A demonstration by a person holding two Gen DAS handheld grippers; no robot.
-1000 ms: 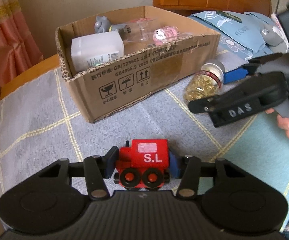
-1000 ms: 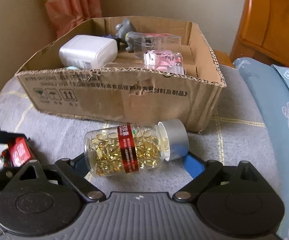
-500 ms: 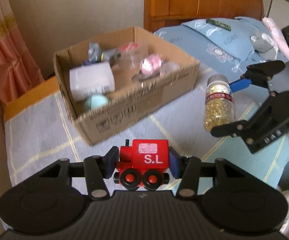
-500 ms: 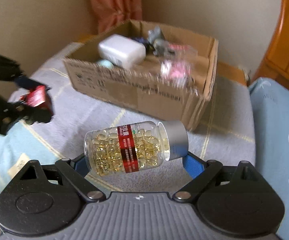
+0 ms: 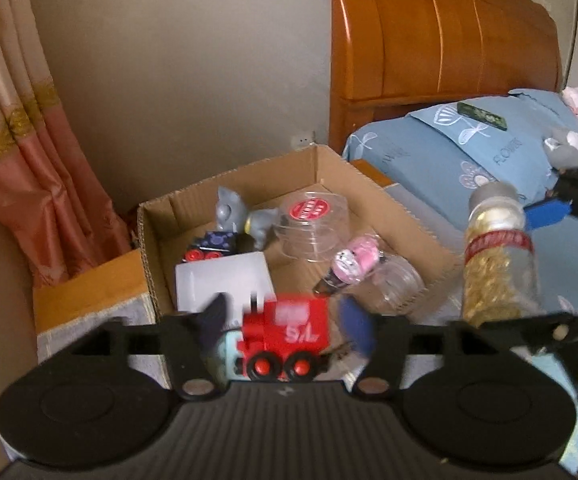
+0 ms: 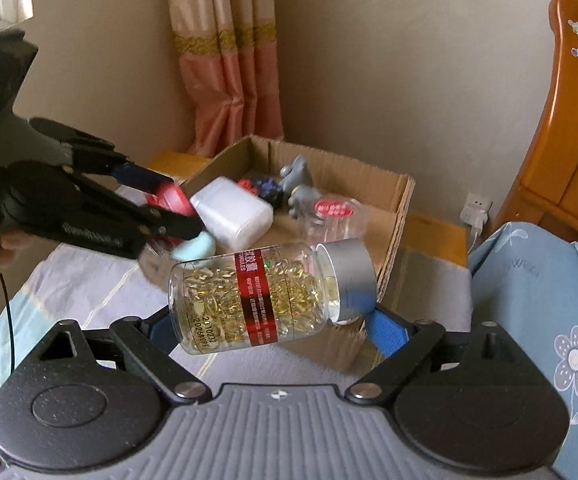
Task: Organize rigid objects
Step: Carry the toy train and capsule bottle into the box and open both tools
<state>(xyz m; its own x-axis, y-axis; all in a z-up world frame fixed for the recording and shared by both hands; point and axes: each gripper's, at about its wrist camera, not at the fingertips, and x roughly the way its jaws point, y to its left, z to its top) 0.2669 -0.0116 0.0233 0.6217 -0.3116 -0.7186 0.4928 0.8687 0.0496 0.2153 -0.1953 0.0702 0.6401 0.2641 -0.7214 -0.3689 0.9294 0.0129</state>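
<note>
- Red wooden toy train (image 5: pixel 283 338) sits between the jaws of the left gripper (image 5: pixel 285 328); in the left wrist view the blue pads look spread and the train is blurred, so I cannot tell whether the jaws are gripping it or letting go.
- The train hangs over the near-left part of the cardboard box (image 5: pixel 369 184), above a white container (image 5: pixel 225 284) and a pale teal object (image 6: pixel 193 246) already lying inside.
- The right gripper (image 6: pixel 267 320) has its jaws closed on the capsule bottle (image 6: pixel 257 296), pads on the base and the grey cap.
- The bottle's long axis runs crosswise between the jaws, cap toward the right and tilted slightly up.
- From the right wrist view the box opening lies ahead of and beyond the bottle; the bottle seems to hang over the box's near wall or just short of it.
- The left gripper is nearer the box interior, so I judge the train goes in first.
- For the bottle, the move calls for a short carry forward, then release over the bare cardboard floor between the white container and a clear jar with a red lid (image 6: pixel 331 216).
- A grey figurine (image 6: pixel 299 184) stands at the back, out of that path.
</note>
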